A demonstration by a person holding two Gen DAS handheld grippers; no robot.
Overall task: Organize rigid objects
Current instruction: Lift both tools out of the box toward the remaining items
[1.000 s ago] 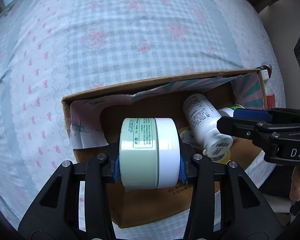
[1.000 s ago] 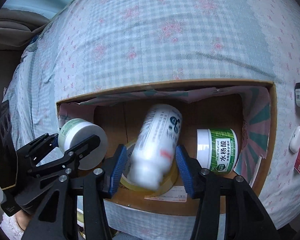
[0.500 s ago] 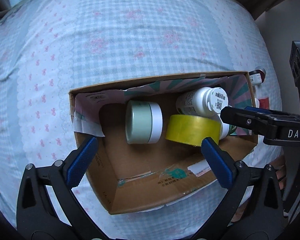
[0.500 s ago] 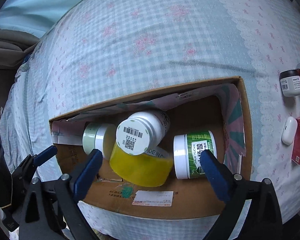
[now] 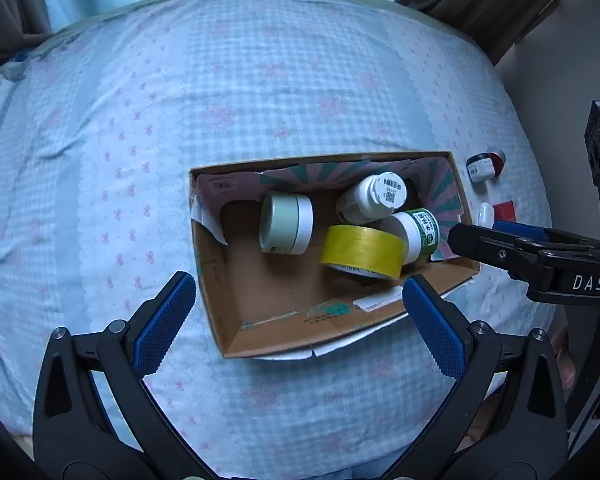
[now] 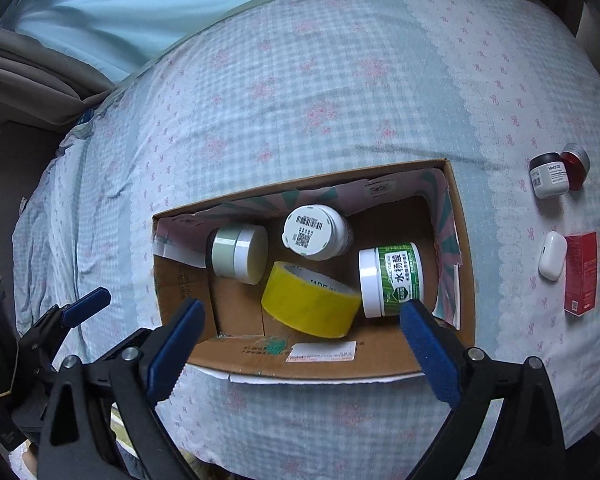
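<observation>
An open cardboard box (image 5: pixel 216 280) (image 6: pixel 464 264) lies on the checked bedspread. Inside it lie a pale green jar (image 5: pixel 286 224) (image 6: pixel 238 252), a white bottle (image 5: pixel 370 200) (image 6: pixel 316 232) with its barcoded base up, a yellow tape roll (image 5: pixel 362 250) (image 6: pixel 310 304) and a green-labelled white jar (image 5: pixel 418 236) (image 6: pixel 392 280). My left gripper (image 5: pixel 299 282) hangs above the box's near side, open wide and holding nothing. My right gripper (image 6: pixel 302 308) is also open and holds nothing above the box's near edge. One right finger (image 5: pixel 472 236) reaches over the box's right end.
To the right of the box, on the cloth, lie a white jar with a black lid (image 6: pixel 550 178), a red jar (image 6: pixel 576 164), a white earbud case (image 6: pixel 553 255) and a red carton (image 6: pixel 580 274). A pale blue curtain (image 6: pixel 140 8) hangs behind the bed.
The left gripper let go of the pale green jar and the right let go of the white bottle; both now lie in the box. Both grippers opened wide and rose away.
</observation>
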